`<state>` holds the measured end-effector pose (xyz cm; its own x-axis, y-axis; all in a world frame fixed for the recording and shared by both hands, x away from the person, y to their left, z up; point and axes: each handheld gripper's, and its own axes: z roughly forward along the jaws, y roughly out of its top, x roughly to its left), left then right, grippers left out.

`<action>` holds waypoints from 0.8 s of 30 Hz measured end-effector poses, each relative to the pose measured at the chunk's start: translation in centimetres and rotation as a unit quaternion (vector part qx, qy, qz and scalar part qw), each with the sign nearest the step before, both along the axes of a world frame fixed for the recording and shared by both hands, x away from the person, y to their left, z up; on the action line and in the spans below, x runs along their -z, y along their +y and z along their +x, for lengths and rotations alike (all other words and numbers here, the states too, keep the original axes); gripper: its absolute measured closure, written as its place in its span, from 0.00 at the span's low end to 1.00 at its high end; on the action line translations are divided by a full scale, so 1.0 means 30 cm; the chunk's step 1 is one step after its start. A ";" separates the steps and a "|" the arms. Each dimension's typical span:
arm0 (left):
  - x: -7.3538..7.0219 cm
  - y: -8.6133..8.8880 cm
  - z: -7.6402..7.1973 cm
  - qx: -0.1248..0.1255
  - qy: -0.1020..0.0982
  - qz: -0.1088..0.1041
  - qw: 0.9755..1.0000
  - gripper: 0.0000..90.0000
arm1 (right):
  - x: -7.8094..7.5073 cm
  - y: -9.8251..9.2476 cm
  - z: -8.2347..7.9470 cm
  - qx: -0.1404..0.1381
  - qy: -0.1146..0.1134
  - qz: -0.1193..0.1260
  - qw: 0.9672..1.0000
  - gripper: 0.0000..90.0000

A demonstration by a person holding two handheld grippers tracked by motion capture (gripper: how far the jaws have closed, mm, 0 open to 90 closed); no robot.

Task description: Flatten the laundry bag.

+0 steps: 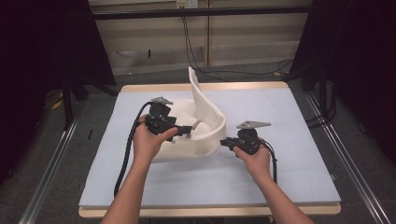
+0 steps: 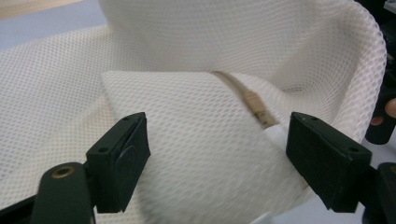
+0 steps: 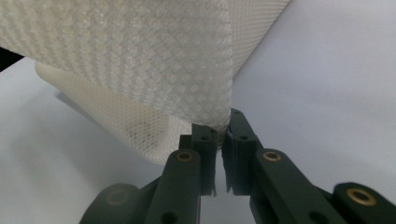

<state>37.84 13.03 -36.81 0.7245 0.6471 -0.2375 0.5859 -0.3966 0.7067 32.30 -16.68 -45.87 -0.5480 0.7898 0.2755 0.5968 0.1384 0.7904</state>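
Forearms enter from bottom edge. Left gripper over folded white mesh fabric mid-table, jaws spread, folded layer and beige strap between them, pads not pressing. Right gripper pinches fabric edge at right, jaws pressed together on it. Fabric lies on pale blue table, 1 flap standing upright.

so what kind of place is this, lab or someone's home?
Most likely a lab or recording rig, not a home: a bare work table covered by a plain sheet, metal rails along the floor, loose cables down the back wall, dark curtains on both sides.
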 end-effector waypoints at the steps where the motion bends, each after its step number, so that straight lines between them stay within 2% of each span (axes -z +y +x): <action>1: 0.000 0.000 0.000 0.000 0.000 0.000 1.000 0.24 | 0.000 0.000 0.000 0.000 0.000 0.000 1.000 0.93; 2: -0.002 0.018 0.004 -0.003 -0.002 0.010 1.000 0.24 | 0.011 -0.015 0.002 0.004 0.002 0.001 1.000 0.93; 4: 0.001 0.033 0.008 -0.010 -0.002 0.004 1.000 0.23 | 0.021 -0.026 0.002 0.011 0.007 0.005 1.000 0.93; 5: 0.002 0.040 0.009 -0.011 -0.003 0.012 1.000 0.23 | 0.026 -0.032 0.002 0.012 0.009 0.009 1.000 0.93; 6: 0.006 0.044 0.009 -0.016 -0.007 0.004 1.000 0.23 | 0.031 -0.035 0.001 0.014 0.010 0.006 1.000 0.93; 8: 0.010 0.054 0.011 -0.016 -0.008 0.003 1.000 0.24 | 0.034 -0.038 0.001 0.015 0.011 0.006 1.000 0.93; 11: 0.043 0.076 0.017 -0.031 -0.001 0.002 1.000 0.24 | 0.041 -0.048 0.000 0.018 0.013 0.010 1.000 0.93; 12: 0.049 0.080 0.020 -0.030 0.001 0.015 0.999 0.24 | 0.040 -0.049 -0.001 0.020 0.016 0.011 1.000 0.92; 14: 0.055 0.082 0.021 -0.031 0.006 0.017 0.999 0.24 | 0.041 -0.051 0.000 0.018 0.014 0.009 1.000 0.92; 16: 0.063 0.092 0.024 -0.030 0.005 0.015 0.999 0.24 | 0.044 -0.057 0.001 0.019 0.015 0.009 1.000 0.92; 17: 0.066 0.094 0.023 -0.036 0.004 0.007 0.999 0.24 | 0.046 -0.064 0.001 0.024 0.019 0.011 0.999 0.92; 18: 0.069 0.102 0.025 -0.032 0.004 0.013 0.999 0.24 | 0.046 -0.064 0.001 0.024 0.019 0.011 0.999 0.92; 19: 0.075 0.101 0.023 -0.045 0.007 -0.001 0.999 0.24 | 0.049 -0.069 0.001 0.026 0.021 0.010 0.999 0.92; 20: 0.079 0.111 0.025 -0.039 0.004 0.013 0.999 0.24 | 0.053 -0.079 0.002 0.028 0.022 0.010 0.999 0.92; 22: 0.097 0.117 0.025 -0.051 0.011 0.006 0.999 0.24 | 0.053 -0.085 -0.001 0.029 0.022 0.011 0.999 0.89; 23: 0.108 0.129 0.028 -0.047 0.013 0.019 0.999 0.24 | 0.053 -0.086 -0.003 0.027 0.021 0.010 0.999 0.88; 24: 0.108 0.129 0.028 -0.047 0.013 0.019 0.999 0.24 | 0.053 -0.086 -0.003 0.027 0.021 0.010 0.999 0.88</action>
